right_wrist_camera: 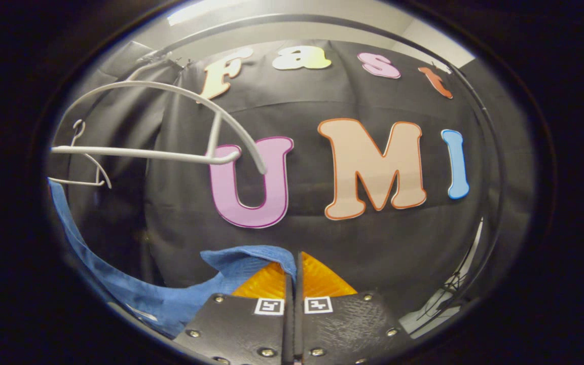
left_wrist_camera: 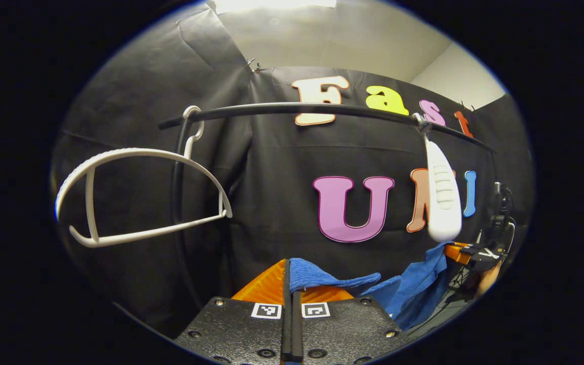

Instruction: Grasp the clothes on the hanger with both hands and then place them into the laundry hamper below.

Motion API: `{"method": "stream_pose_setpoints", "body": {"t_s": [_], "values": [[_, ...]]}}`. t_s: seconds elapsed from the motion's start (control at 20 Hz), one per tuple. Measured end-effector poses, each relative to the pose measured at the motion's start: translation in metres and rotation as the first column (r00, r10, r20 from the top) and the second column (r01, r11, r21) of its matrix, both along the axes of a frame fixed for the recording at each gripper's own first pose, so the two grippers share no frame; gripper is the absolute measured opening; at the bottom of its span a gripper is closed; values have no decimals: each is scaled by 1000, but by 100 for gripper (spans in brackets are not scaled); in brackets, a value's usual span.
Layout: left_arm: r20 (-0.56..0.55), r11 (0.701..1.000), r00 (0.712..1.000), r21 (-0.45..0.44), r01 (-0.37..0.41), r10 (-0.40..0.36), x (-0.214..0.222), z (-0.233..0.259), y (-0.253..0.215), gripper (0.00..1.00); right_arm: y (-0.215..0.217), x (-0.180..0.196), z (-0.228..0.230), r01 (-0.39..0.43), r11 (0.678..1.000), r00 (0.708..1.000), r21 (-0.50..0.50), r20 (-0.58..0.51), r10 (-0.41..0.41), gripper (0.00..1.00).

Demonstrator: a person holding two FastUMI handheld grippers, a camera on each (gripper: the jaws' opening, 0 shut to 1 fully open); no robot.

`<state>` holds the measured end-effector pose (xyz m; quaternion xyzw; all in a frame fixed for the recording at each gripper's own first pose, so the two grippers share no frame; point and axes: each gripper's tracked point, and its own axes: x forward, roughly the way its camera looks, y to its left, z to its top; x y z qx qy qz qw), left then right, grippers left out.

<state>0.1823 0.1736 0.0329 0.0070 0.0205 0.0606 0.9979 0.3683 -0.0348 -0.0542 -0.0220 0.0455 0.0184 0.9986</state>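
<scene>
Cloth (left_wrist_camera: 322,276) of blue fabric is pinched at one edge between the closed fingers of the left gripper (left_wrist_camera: 290,284), and the same garment (right_wrist_camera: 251,258) is pinched at another edge by the closed right gripper (right_wrist_camera: 296,276). The garment is held off the two white hangers (left_wrist_camera: 140,195), which are seen bare on the black rail (left_wrist_camera: 292,108); in the left gripper view the second hanger (left_wrist_camera: 443,195) is seen edge-on further along the rail. In the left gripper view the right gripper (left_wrist_camera: 474,251) is seen well off to the side, with the cloth slung between the two.

The hamper is not seen, so its position below cannot be judged. Only thin edges of cloth are caught, so a slip from either grip is judged possible if the two hands are pulled apart or dropped quickly. In the right gripper view a long tail of cloth (right_wrist_camera: 99,263) hangs near one hanger (right_wrist_camera: 160,137), and snagging on it is judged a risk. A trailing part may also be left draped over the hamper's rim if the release is made too high or off-centre.
</scene>
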Motion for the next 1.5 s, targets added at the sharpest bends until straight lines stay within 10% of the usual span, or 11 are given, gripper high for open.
{"method": "stream_pose_setpoints", "body": {"t_s": [0.95, 1.5], "values": [[117, 992, 988, -65, 110, -102, -32, 35, -94, 0, 90, -121, 71, -159, 985, 985, 61, 77, 154, 1], [2, 980, 988, -130, 154, -155, -6, -72, -139, 0, 58, -129, -17, -53, 987, 998, 151, -30, 59, 1]]}}
